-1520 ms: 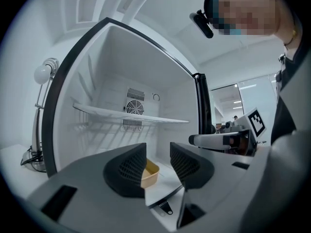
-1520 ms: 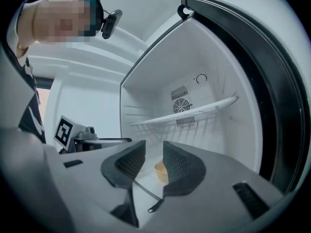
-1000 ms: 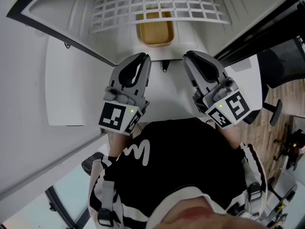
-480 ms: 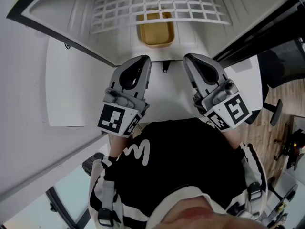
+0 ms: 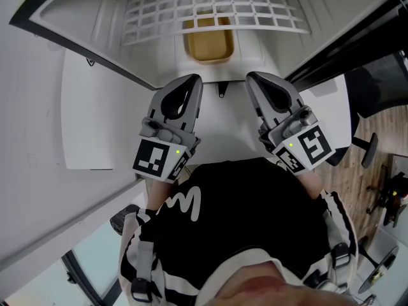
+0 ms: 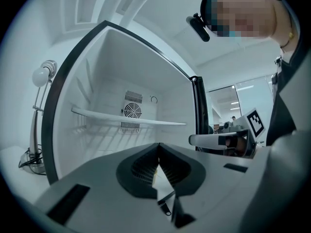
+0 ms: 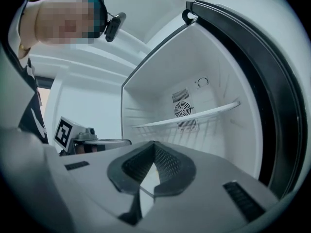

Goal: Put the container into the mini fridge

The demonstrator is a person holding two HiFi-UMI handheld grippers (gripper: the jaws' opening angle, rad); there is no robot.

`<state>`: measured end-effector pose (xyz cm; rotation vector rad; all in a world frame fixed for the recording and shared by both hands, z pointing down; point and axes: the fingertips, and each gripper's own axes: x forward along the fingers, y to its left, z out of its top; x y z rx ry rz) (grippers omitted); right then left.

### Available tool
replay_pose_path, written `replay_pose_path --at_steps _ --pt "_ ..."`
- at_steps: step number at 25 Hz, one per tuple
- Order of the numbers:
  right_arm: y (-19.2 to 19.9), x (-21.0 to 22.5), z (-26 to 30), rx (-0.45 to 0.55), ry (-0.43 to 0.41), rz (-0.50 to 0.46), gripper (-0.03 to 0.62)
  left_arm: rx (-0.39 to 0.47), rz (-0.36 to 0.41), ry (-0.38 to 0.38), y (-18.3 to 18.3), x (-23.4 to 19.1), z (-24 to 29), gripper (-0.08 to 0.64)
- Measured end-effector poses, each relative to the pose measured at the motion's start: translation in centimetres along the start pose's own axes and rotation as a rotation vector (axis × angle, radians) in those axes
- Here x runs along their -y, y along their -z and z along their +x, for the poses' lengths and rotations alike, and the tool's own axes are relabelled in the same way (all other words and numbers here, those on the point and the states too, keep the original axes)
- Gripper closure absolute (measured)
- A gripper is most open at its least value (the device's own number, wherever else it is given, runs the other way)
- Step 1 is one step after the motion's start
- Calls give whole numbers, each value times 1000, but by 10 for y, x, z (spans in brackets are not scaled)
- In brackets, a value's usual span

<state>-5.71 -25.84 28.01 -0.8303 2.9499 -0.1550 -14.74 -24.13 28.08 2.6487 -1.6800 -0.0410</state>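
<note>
Fridge (image 5: 102, 40) wide open, lots of room under wire shelf (image 5: 210, 8). Container (image 5: 207, 43) inside, under shelf edge. Left tongs (image 5: 193, 78), right tongs (image 5: 253, 76) both shut tight, empty, side by side just outside front edge. Container ahead between them, not touching.

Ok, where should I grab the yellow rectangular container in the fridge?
Probably pinch the near rim of the yellow rectangular container, coming in low through the open front: the white wire shelf overhangs its far part, and that rim faces you.
</note>
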Motion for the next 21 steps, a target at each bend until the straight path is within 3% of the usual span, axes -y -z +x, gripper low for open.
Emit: replay_pose_path --at_steps 7,21 --pt "-1 -2 1 -1 -8 3 583 15 -45 8 -3 -4 -1 551" --pt "-2 -5 0 2 -20 1 583 7 -33 1 0 -4 -2 551"
